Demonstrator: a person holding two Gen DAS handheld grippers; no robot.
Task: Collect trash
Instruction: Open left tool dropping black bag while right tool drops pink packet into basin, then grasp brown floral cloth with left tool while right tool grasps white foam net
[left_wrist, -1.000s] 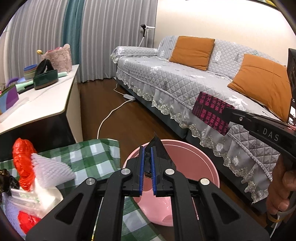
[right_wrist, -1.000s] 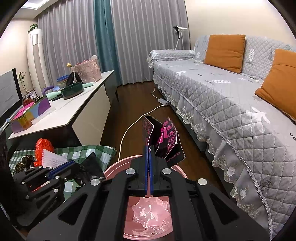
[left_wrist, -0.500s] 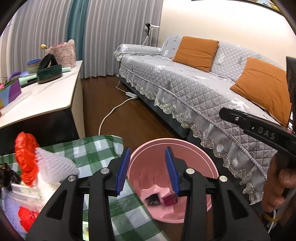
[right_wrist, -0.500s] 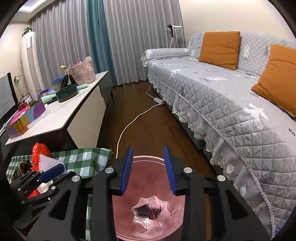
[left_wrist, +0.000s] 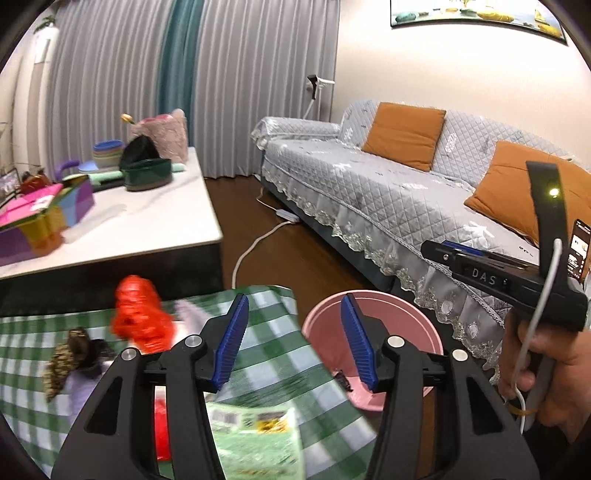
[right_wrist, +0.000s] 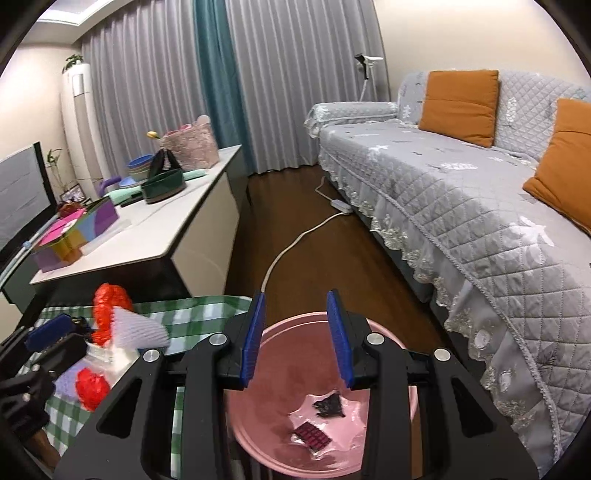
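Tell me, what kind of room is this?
It looks like a living room in someone's home. There is a long grey sofa with orange cushions, tall curtains along the window wall, and a low white table with bowls and boxes on it.

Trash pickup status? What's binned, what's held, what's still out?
Done: a dark scrap and a magenta patterned wrapper lie in the pink bin. In hand: nothing; the left gripper and right gripper are both open and empty. Left: red netting, white foam netting and a green packet on the checked cloth.
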